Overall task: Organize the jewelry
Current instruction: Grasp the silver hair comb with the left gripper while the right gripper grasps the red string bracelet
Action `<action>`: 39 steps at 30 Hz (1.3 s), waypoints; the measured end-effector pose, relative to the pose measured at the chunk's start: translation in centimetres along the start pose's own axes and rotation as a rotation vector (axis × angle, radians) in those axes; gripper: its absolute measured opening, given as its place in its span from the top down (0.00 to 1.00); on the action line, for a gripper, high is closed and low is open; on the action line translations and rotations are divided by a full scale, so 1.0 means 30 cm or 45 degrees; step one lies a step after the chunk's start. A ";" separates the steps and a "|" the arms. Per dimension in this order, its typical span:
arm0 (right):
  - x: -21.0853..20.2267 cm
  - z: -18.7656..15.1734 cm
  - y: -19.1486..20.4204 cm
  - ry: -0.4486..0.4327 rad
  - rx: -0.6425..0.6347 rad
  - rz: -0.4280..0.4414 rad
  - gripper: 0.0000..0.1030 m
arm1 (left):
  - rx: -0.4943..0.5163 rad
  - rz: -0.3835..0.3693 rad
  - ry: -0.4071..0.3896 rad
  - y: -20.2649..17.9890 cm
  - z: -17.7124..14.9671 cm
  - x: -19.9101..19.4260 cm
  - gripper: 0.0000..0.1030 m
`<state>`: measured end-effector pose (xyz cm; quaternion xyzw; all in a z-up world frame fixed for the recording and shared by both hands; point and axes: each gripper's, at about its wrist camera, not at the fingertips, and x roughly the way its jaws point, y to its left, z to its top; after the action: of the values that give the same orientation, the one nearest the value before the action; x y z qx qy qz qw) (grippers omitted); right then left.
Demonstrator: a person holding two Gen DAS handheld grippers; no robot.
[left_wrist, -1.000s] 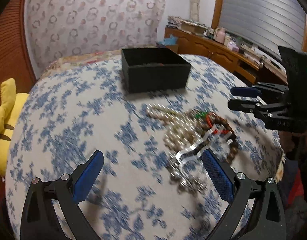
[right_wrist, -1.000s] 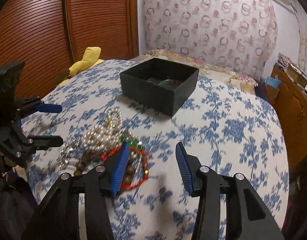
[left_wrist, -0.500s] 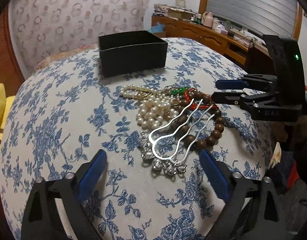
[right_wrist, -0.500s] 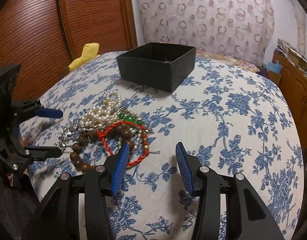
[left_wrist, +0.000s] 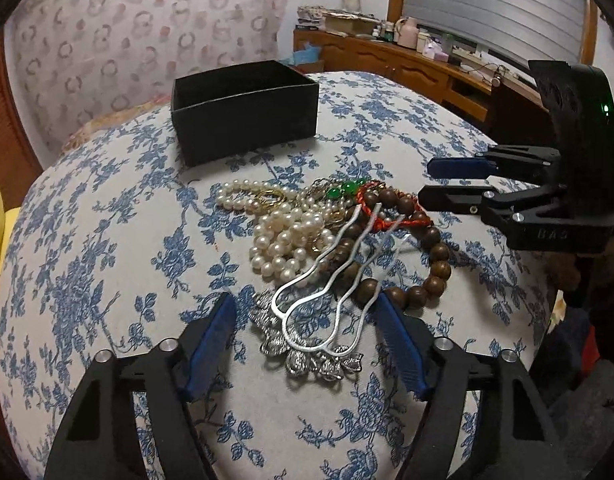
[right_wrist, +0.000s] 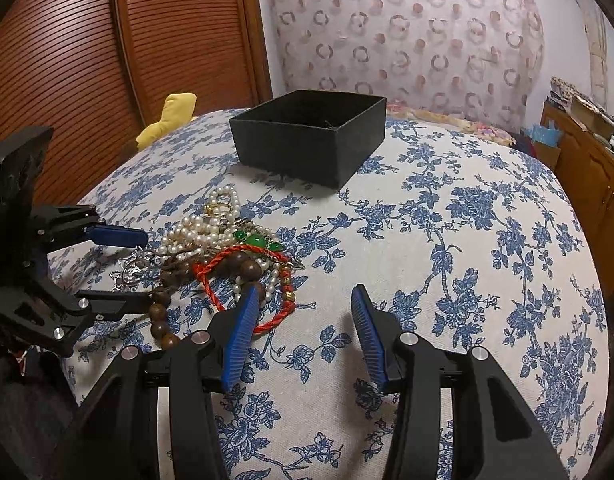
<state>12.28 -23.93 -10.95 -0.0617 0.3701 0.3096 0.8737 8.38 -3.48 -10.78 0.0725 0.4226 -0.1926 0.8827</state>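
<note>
Compared with the earlier frames, the left gripper [left_wrist: 307,320] is brought lower and closer to the jewelry pile [left_wrist: 327,240], so that its spread blue pads [left_wrist: 211,340] now flank the near end of the silver hairpin [left_wrist: 327,300]; nothing is held between them. The right gripper [right_wrist: 303,336] is likewise advanced toward the pile, its fingers parted and holding nothing, with the left pad [right_wrist: 239,332] seen over the red cord bracelet [right_wrist: 267,320].

The pile is shown on the blue floral cloth [left_wrist: 107,260] and is made up of pearl strands [left_wrist: 283,236], a wooden bead bracelet [left_wrist: 435,256], green stones [left_wrist: 343,190], a gold ring [left_wrist: 269,198] and a silver ornament [left_wrist: 303,356] lying under the hairpin's bend. The black box [left_wrist: 243,112] is placed behind the pile, well apart from it, with its opening upward. A yellow cushion [right_wrist: 167,120] is visible at the cloth's far edge beside the slatted wooden door [right_wrist: 107,60].
</note>
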 end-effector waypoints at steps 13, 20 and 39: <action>0.001 0.001 0.002 0.002 -0.004 -0.005 0.52 | -0.043 -0.005 -0.073 0.019 -0.033 -0.068 0.47; -0.028 0.001 0.044 -0.019 -0.047 -0.004 0.52 | -0.090 0.028 -0.113 0.051 -0.040 -0.103 0.47; 0.036 0.012 0.209 0.058 -0.340 -0.123 0.74 | -0.173 0.036 -0.175 0.116 -0.026 -0.133 0.47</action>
<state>9.38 -18.26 -10.67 -0.2024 0.3420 0.3122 0.8629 6.96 1.05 -8.30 0.0052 0.3721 -0.1557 0.9150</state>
